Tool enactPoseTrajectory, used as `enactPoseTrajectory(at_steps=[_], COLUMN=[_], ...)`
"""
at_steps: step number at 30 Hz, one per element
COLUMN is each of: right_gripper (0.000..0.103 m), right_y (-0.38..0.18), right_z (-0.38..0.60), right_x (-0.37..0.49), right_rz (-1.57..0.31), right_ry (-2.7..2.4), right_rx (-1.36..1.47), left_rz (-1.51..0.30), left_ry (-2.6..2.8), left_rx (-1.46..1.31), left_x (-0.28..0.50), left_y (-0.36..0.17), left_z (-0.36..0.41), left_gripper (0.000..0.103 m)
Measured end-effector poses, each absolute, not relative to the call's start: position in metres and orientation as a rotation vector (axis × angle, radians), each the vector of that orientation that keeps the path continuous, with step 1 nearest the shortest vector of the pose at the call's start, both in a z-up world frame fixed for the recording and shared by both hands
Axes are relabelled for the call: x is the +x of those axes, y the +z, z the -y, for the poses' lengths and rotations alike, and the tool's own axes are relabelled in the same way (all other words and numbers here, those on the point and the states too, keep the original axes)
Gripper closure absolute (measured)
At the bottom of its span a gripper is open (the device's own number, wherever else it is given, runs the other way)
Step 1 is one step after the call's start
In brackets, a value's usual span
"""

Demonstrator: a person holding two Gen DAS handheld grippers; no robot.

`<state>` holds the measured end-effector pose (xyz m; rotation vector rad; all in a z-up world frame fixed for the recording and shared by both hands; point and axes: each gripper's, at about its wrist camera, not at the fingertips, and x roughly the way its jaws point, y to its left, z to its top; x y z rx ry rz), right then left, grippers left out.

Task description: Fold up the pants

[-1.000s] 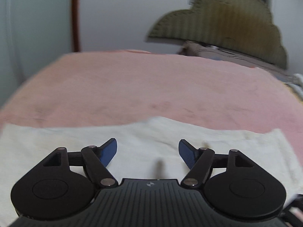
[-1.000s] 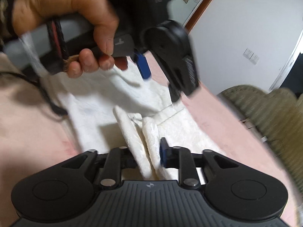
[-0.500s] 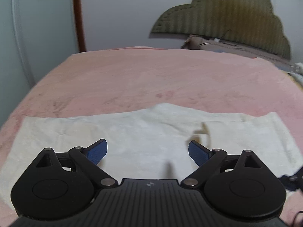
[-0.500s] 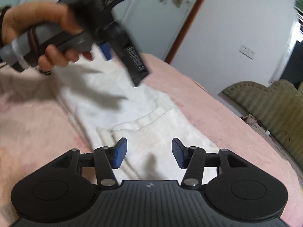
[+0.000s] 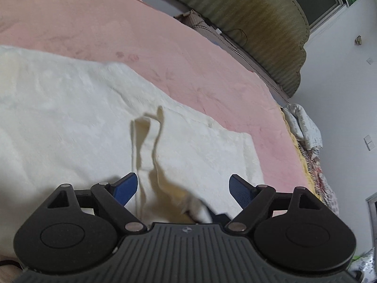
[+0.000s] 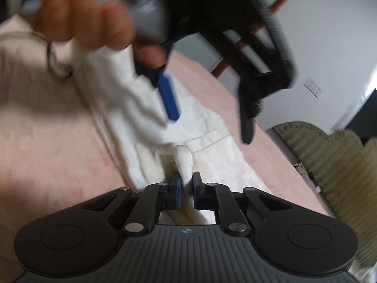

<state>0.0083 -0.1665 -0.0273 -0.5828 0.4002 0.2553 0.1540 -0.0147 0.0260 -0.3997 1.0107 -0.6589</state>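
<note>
Clearly early: white pants [image 5: 70, 108] lie flat on the pink bed [image 5: 165, 47], unfolded. Right gripper [image 6: 186, 185] pinches their edge; left gripper [image 5: 182, 186], above the pants, gapes empty.

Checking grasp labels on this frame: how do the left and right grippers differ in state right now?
Left gripper: jaws wide apart, holding nothing, the cream pants lying below. Right gripper: jaws closed on a raised fold of the pants, pinched between its blue pads. The left gripper shows motion blur in the right wrist view; the right does not. Both are the same black build, over the pink bed cover.
</note>
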Motion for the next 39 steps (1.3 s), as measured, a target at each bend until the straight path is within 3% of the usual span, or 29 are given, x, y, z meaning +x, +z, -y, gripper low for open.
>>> enactPoseTrajectory(at_steps=[3,6,7,8,10,15,19,22,28,32,39], right_gripper=[0.095,0.095,0.095,0.095,0.095,0.095,0.093,0.092,0.092,0.092,0.091], right_y=[-0.006,0.004,0.005,0.005,0.005,0.002,-0.007,-0.004,0.033,-0.004,0.0], right_z=[0.19,0.202,0.202,0.201,0.197,0.188,0.181,0.19,0.284,0.336,0.325], right_x=[0.008,0.006,0.004,0.004,0.004,0.008,0.016,0.009,0.022,0.052,0.048], right_rz=[-0.385,-0.381,-0.379,-0.379,-0.387,-0.393,-0.49,-0.549,-0.51,-0.711,-0.623], right_ry=[0.257,0.276,0.282,0.287,0.297,0.332,0.378,0.422,0.258,-0.015,0.05], right_rx=[-0.409,-0.32,-0.31,-0.305,-0.301,-0.281,-0.296,-0.349,-0.048,0.049,0.172], left_rz=[-1.041,-1.066,-1.066,-1.064,-1.04,-0.874,-0.972,-0.948,-0.919,-0.907,-0.873], left_ry=[-0.703,-0.738,-0.735,-0.723,-0.699,-0.621,-0.602,-0.603,-0.591,-0.592,-0.571], left_rx=[-0.466,-0.536,-0.553,-0.57,-0.569,-0.329,-0.3,-0.282,-0.243,-0.224,-0.17], left_x=[0.159,0.163,0.165,0.167,0.166,0.137,0.142,0.139,0.135,0.129,0.123], left_y=[0.022,0.012,0.008,0.004,0.0,0.018,-0.005,-0.008,-0.008,-0.007,-0.005], left_z=[0.022,0.028,0.03,0.032,0.031,0.03,0.029,0.03,0.035,0.036,0.041], left_gripper=[0.019,0.027,0.047,0.076,0.086,0.091,0.093,0.093,0.093,0.09,0.089])
